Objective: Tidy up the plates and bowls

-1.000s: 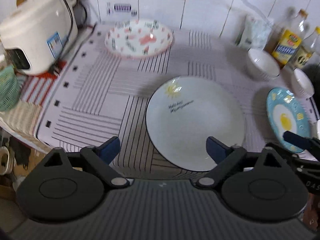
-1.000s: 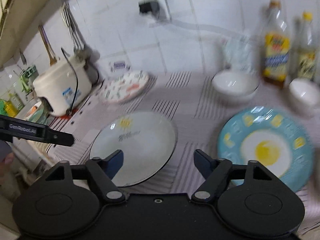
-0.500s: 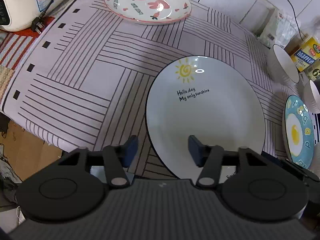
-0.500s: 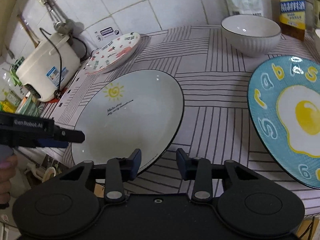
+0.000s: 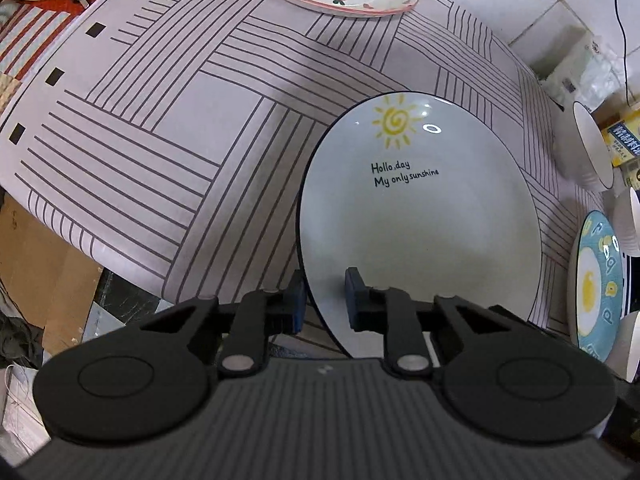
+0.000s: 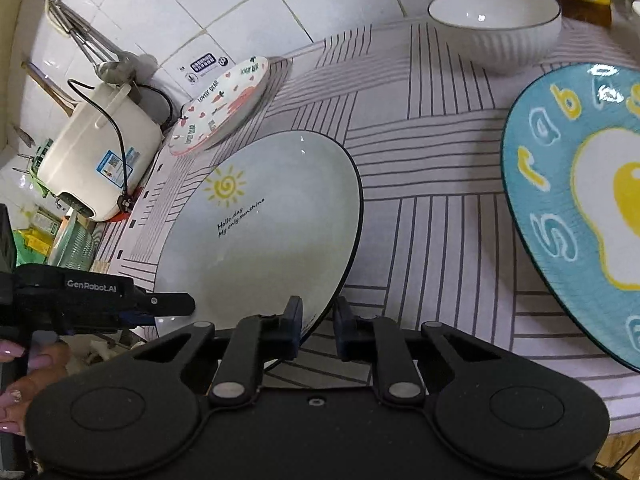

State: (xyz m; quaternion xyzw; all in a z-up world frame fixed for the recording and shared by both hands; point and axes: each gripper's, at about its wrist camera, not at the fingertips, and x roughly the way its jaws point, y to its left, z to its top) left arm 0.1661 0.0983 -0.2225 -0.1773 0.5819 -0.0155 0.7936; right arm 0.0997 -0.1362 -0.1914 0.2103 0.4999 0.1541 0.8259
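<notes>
A white plate [image 5: 420, 220] with a yellow sun and black lettering lies on the striped tablecloth [image 5: 160, 120]. My left gripper [image 5: 325, 300] straddles its near-left rim, jaws closing, with one blue pad outside the rim and one over the plate's inside. In the right wrist view the same plate [image 6: 272, 232] has my right gripper [image 6: 318, 320] closing across its near-right rim, which runs between the pads. The left tool's black body [image 6: 80, 292] shows at the plate's left edge, held by a hand [image 6: 24, 360].
A pink heart-patterned plate [image 6: 224, 104] sits at the back by a white rice cooker [image 6: 100, 152]. A blue fried-egg plate [image 6: 580, 200] lies to the right, with a white ribbed bowl [image 6: 496, 28] and bottles behind it. The table's left edge [image 5: 120, 256] drops to the floor.
Both grippers came down to the sun plate's near rim, and their jaws went from wide open to nearly together around it. The plate has not moved.
</notes>
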